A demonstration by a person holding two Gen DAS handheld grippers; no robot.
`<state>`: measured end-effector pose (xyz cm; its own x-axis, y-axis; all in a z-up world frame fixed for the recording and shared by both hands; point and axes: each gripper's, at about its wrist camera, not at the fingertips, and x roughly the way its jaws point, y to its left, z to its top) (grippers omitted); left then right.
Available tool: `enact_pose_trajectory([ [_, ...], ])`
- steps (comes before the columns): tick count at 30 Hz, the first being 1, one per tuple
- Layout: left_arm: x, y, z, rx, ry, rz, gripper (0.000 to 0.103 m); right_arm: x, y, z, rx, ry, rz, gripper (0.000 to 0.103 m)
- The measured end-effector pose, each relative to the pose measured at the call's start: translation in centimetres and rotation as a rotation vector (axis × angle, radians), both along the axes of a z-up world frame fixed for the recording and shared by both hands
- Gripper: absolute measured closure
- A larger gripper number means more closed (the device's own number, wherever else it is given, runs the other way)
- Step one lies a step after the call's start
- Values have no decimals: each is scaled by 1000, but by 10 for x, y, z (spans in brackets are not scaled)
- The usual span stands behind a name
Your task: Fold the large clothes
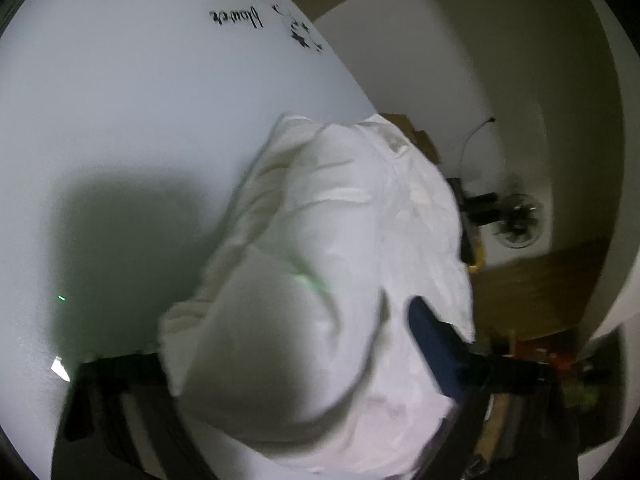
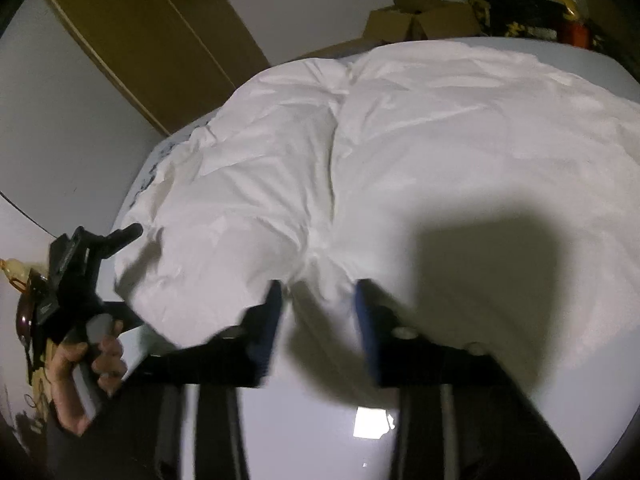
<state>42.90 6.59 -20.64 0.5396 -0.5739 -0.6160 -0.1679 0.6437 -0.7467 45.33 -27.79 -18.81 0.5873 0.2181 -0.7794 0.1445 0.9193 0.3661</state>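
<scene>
Most of the Folding Still Ahead

One large white garment [image 2: 400, 152] lies heaped and creased across the pale surface [image 2: 312, 420], filling the middle and upper right of the right wrist view; no neat fold line or stacked layer shows yet. By my reading the work is at an early stage: edges are being gathered, not laid flat.

At the lower centre of that view the right gripper [image 2: 318, 300] has its blue pads spread a little, with a puckered edge of cloth between them; whether the pads press on it I cannot tell.

In the left wrist view the cloth drapes over the left gripper [image 1: 320, 360], hiding one finger; the other blue finger [image 1: 432, 340] shows at lower right. Its grip I cannot tell.

Left to do: spread, smooth, fold over.
</scene>
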Motion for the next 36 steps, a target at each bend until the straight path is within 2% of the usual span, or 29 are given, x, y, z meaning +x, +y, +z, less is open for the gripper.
enact_pose_trajectory([
  [1, 1, 0, -2, 28, 11, 9, 42, 2, 2, -6, 8, 11, 3, 86],
  [5, 1, -5, -1, 52, 2, 0, 51, 1, 14, -11, -53, 20, 23, 90],
  [7, 0, -7, 4, 87, -15, -5, 59, -5, 14, -5, -25, 7, 29, 89],
  [8, -1, -13, 10, 109, -29, -10, 61, -12, 13, 0, 34, -43, 57, 89],
  [10, -3, -18, 21, 156, -69, -19, 64, -15, 18, -4, -7, -44, 75, 89],
  [11, -5, -22, 28, 177, -87, -25, 65, -13, 23, -18, -44, -3, 76, 90],
  [14, -15, -37, 61, 271, -172, -34, 67, -14, 27, -22, -88, 0, 84, 91],
  [16, -24, -47, 85, 336, -235, -38, 67, -16, 22, -16, -29, 10, 85, 91],
  [17, -29, -50, 95, 364, -261, -42, 67, -21, 11, -10, 59, -7, 83, 90],
  [18, -35, -53, 103, 383, -280, -47, 67, -24, 4, -6, 94, -21, 72, 90],
  [19, -41, -56, 110, 397, -297, -50, 67, -31, -10, 3, 99, -48, 32, 90],
  [21, -48, -69, 130, 444, -336, -61, 67, -43, -32, 19, 43, -95, -44, 90],
  [23, -51, -82, 146, 465, -359, -66, 67, -56, -67, 33, 12, -135, -135, 90],
  [25, -52, -95, 156, 483, -379, -73, 67, -64, -97, 38, 22, -156, -199, 90],
  [27, -58, -106, 166, 501, -409, -80, 67, -65, -125, 34, 9, -150, -251, 90],
  [28, -61, -112, 170, 509, -419, -81, 67, -61, -136, 26, 2, -119, -267, 89],
  [29, -65, -118, 175, 521, -433, -82, 67, -51, -147, 7, 19, -45, -259, 89],
  [31, -71, -127, 183, 535, -454, -81, 67, -40, -154, -18, 64, 22, -206, 92],
  [33, -77, -137, 191, 549, -475, -93, 67, -41, -151, -10, 41, 39, -186, 91],
  [34, -81, -144, 195, 557, -487, -100, 67, -42, -151, -4, 51, 31, -185, 86],
  [36, -88, -160, 202, 576, -516, -113, 67, -53, -150, 20, 109, -86, -188, 86],
])
